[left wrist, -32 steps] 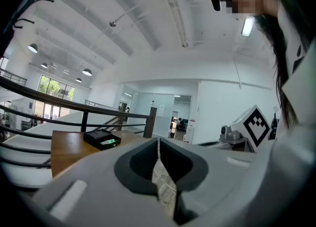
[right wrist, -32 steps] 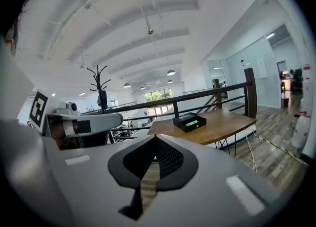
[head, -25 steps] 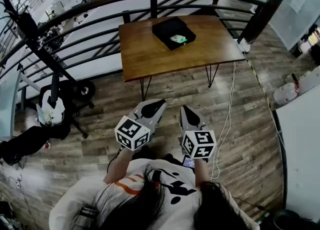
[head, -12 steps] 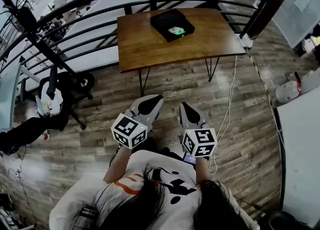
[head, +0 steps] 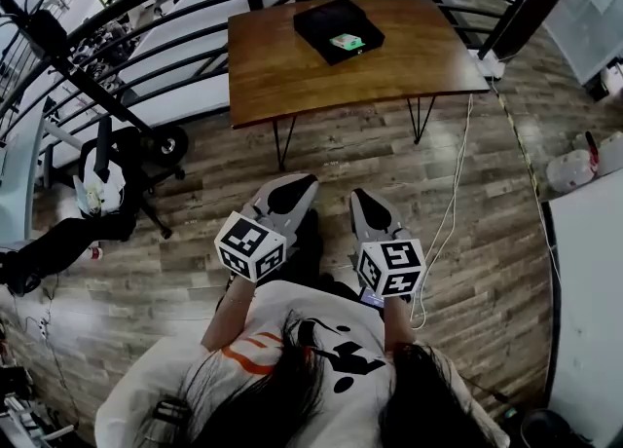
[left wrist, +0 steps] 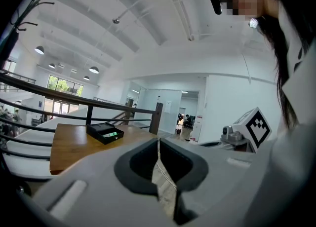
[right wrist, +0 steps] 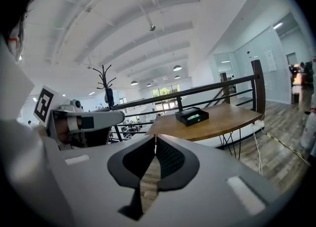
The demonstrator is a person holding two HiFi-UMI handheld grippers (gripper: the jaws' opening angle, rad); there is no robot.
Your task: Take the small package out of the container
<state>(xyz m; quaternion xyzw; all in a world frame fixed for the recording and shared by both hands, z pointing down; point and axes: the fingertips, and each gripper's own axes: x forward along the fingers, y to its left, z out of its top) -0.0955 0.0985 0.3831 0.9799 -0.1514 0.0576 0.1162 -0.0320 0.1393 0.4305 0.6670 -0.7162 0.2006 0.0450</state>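
Note:
A black open container [head: 336, 29] sits on the far side of a wooden table [head: 292, 76]; it also shows as the black box [left wrist: 105, 132] and black box [right wrist: 191, 116] in the gripper views. A small green-and-white package [head: 347, 43] lies inside it. My left gripper [head: 294, 183] and right gripper [head: 356, 197] are held close to my body over the floor, well short of the table. Both are shut with nothing between their jaws.
A dark metal railing [head: 146, 37] curves behind and beside the table. A white cable [head: 450, 203] runs along the wood floor at the right. A black stand with wheels [head: 156, 149] and a white device [head: 95, 193] stand at the left. White surface [head: 589, 290] at right.
I have come a little closer to the table; it sits slightly nearer and higher in the head view. Both grippers keep their place by my body, still shut.

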